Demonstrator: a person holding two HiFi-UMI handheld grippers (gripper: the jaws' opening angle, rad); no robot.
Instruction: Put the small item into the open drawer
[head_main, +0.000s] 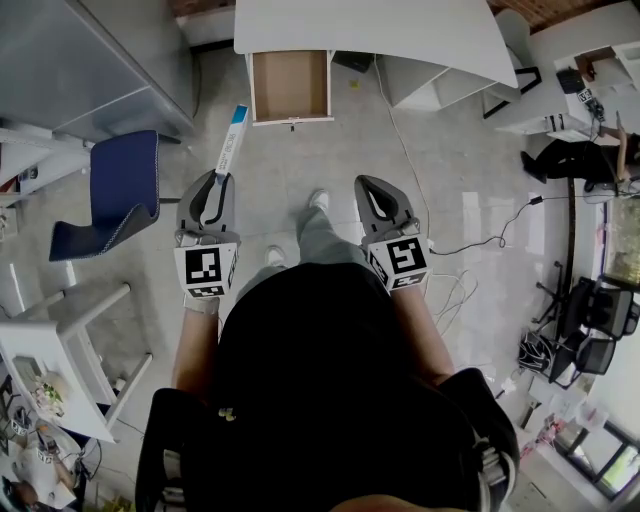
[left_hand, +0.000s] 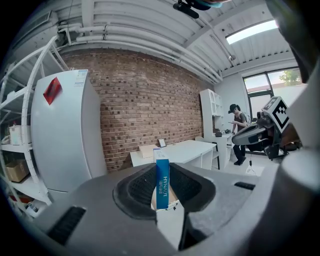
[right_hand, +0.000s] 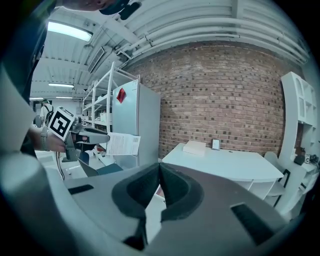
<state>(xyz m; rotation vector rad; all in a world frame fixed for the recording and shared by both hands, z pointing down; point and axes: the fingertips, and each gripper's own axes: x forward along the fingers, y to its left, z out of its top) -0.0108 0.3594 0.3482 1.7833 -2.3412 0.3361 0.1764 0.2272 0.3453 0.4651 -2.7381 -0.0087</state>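
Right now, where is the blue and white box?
The box sits left of centre in the head view, held in the left claw and pointing toward the open drawer, with the blue chair on its left.

Blue chair (head_main: 110, 195) near a grey cabinet (head_main: 90, 60); loose cables (head_main: 452, 288) on the floor (head_main: 460, 160) — brick wall (left_hand: 145, 100) behind

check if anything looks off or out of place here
Nothing stands out. The drawer is open and empty, as the task needs; the left gripper holds the blue box, and the right gripper is shut on nothing.
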